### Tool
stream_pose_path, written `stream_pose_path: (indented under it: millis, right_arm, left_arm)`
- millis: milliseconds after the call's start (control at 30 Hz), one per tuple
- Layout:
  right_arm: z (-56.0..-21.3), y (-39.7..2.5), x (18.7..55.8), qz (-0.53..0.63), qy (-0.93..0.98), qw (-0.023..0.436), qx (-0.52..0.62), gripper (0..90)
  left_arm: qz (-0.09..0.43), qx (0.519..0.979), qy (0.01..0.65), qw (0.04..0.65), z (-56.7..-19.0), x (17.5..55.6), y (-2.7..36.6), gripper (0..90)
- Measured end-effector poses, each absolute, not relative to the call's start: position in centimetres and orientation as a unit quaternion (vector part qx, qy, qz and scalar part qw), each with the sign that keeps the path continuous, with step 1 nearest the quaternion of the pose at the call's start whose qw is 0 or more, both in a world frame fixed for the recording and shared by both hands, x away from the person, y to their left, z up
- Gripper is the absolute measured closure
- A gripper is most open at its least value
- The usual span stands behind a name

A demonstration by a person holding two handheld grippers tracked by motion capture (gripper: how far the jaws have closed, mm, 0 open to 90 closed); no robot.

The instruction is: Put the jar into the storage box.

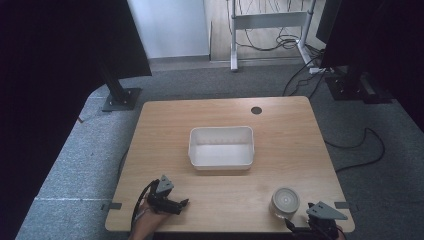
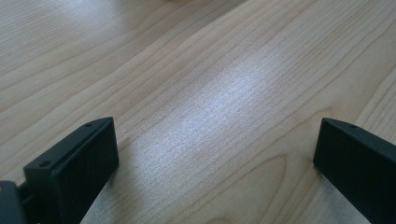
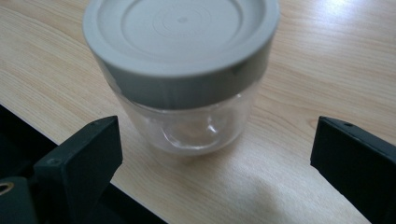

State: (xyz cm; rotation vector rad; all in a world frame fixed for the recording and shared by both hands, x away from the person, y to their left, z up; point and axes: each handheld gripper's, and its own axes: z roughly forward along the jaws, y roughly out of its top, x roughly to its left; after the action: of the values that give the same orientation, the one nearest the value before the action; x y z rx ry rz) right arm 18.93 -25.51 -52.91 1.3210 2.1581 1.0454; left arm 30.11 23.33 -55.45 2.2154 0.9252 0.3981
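Clear plastic jar (image 3: 184,74) with its grey lid on stands untouched at the lower right of the high view, close to the counter's (image 1: 220,115) near edge. Right claw (image 3: 212,154) is spread wide just short of it, nothing gripped yet. White tub (image 1: 221,146) waits mid-frame, open wood between. Left claw (image 1: 176,205), also wide, rests at lower left, well apart.

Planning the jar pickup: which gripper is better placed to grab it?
Right. The right gripper is open with the jar just ahead between its jaws. The left gripper sits at the table's other near corner, facing bare wood.
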Motion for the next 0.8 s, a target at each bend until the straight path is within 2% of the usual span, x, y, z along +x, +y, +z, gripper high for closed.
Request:
stream_pose_path:
  millis: [800]
  right_arm:
    - [-53.6,-23.4,21.2,0.383,0.778,0.197,0.458,2.1]
  left_arm:
    - [0.154,0.854,0.357,0.347,-55.5,30.1,23.3,0.0]
